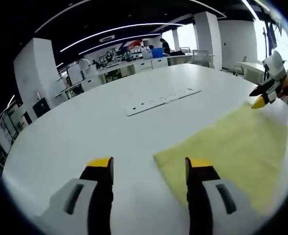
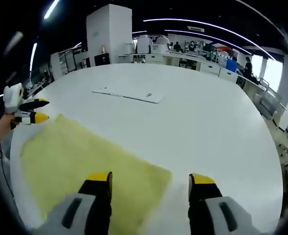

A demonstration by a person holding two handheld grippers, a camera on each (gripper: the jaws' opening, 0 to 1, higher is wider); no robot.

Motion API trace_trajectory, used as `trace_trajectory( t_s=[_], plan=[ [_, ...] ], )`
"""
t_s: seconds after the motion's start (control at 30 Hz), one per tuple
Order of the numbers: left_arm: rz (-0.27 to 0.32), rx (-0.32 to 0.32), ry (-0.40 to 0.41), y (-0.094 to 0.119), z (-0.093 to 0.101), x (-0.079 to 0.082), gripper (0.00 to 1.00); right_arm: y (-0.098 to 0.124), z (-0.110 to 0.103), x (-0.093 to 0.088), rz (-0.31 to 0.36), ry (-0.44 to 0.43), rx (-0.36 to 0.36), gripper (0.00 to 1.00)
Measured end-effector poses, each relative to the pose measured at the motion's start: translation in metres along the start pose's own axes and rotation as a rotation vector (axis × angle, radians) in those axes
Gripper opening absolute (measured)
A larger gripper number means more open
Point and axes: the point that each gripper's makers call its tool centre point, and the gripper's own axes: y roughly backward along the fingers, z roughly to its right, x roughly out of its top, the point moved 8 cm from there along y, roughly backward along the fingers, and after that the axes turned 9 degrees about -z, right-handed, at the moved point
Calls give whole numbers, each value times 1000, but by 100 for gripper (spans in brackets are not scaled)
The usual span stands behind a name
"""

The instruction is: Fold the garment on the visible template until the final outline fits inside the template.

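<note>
Big white round table (image 1: 85, 127) takes up the workspace, open-plan room with desks and pillars far behind. No drawn template outline that I can make out on the tabletop from either view.

Garment (image 1: 227, 152): a pale yellow cloth, lying flat on the near part of the table. In the left gripper view it spreads from the near centre out to the right; in the right gripper view it spreads from near centre out to the left. Edges look fairly straight, one corner pointing toward the middle of the table. It reads as a flat rectangle, maybe already folded; cannot tell how many layers.

Flat white strip (image 1: 162, 100), long and narrow, lies well apart from the cloth on the far side, toward table centre.

Left gripper (image 1: 149, 165): jaws apart, nothing between them, right jaw over the cloth's near corner, left jaw over bare table. Cannot tell whether it touches.

Right gripper (image 2: 150, 180): jaws apart, empty, left jaw over the cloth's edge, right jaw over bare table.

Step in hand, by my reading: both tongs lining up at opposite ends of the cloth to take hold for a fold. Next move calls for lowering each onto an edge or corner, closing on the fabric, and lifting both ends evenly.
</note>
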Motion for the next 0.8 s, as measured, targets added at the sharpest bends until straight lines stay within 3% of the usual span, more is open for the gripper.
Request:
trace_trajectory(
  t_s=[0.33,0.8],
  plan=[
    [21,-83,-30,29,13,-16,71,31,-30,-22,-19,18,147,80],
    [43,-187,-37,72,35,-46,85,74,-59,-63,-52,118,195,82]
  ],
)
